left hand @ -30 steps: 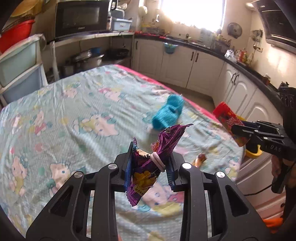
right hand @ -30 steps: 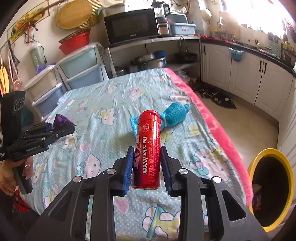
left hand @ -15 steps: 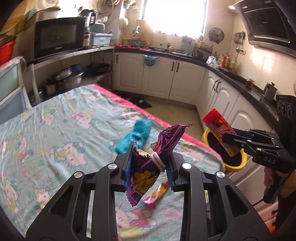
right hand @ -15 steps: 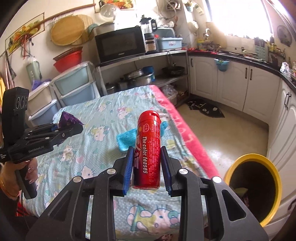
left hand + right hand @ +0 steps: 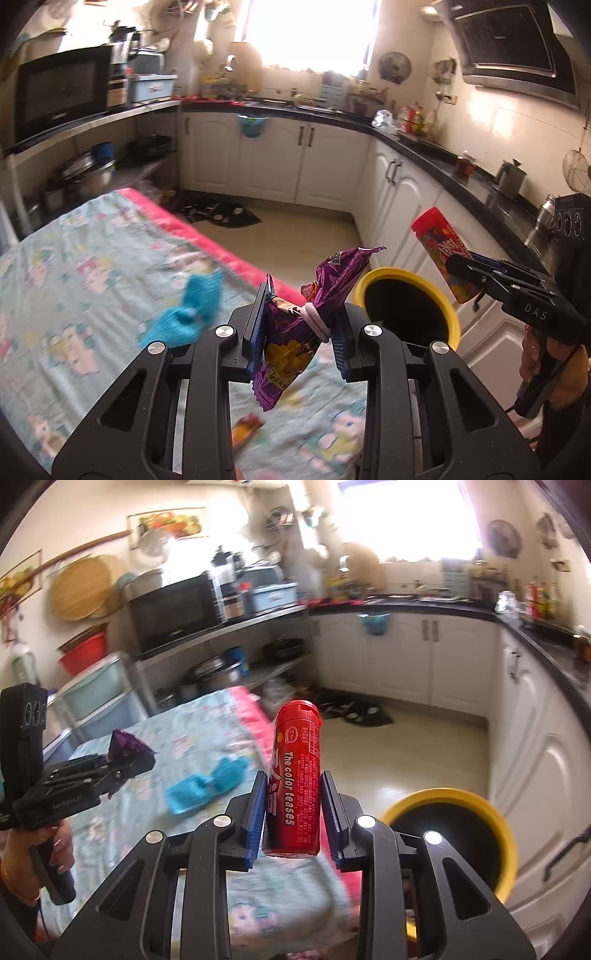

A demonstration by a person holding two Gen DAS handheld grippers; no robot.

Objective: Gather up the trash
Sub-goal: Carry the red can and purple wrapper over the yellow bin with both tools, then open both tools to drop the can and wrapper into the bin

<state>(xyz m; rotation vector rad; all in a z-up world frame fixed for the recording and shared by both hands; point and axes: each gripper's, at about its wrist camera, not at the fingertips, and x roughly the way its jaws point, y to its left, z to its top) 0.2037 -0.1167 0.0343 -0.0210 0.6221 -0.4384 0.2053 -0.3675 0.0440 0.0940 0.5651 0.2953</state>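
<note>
On the tablecloth (image 5: pixel 92 295), an orange wrapper (image 5: pixel 246 425) shows only leftward.

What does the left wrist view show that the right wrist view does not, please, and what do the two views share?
Only the left wrist view shows the range hood, a small orange wrapper lying on the bedspread, and the white band around the purple snack bag. Only the right wrist view shows the red basin, the round woven tray and the tube's white lettering. Both show the red tube, the purple bag, the blue cloth, the yellow-rimmed bin, the microwave, and each hand-held gripper shut on its item.
</note>
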